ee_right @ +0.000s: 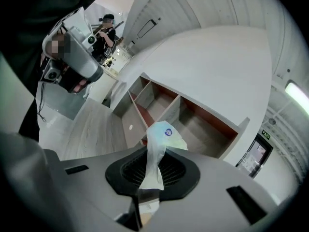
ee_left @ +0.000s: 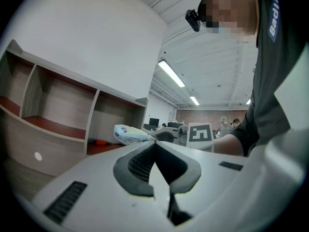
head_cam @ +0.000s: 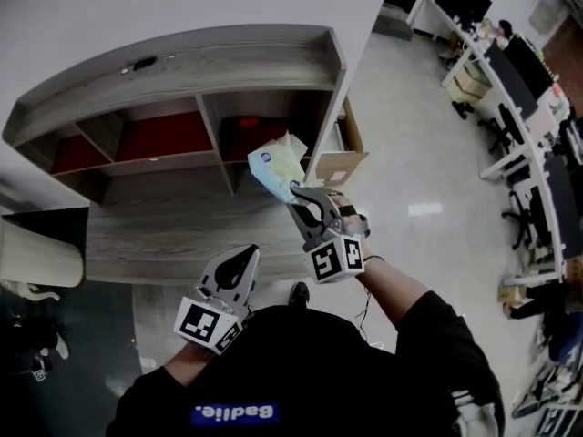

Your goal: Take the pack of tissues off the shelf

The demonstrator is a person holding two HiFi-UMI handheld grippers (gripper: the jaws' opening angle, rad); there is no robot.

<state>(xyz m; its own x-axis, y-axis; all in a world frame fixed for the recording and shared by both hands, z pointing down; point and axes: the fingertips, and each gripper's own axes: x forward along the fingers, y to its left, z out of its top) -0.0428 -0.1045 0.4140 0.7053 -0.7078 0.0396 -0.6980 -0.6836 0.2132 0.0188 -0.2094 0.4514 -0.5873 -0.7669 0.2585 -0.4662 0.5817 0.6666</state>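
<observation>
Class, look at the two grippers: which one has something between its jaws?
The right gripper: its jaws pinch the pack of tissues; the left gripper is shut and empty.

Open-plan office: rows of desks (head_cam: 537,107), monitors (head_cam: 471,0), swivel chairs (head_cam: 521,209), seated workers.

Bright, even indoor light from ceiling strip lights (ee_left: 171,74). Pale glare patch on the floor (head_cam: 425,209). Shelf (head_cam: 182,66) recesses are shadowed. All views are fisheye: straight lines bow, and both gripper views have black corners. Nearest foreground is slightly soft.
</observation>
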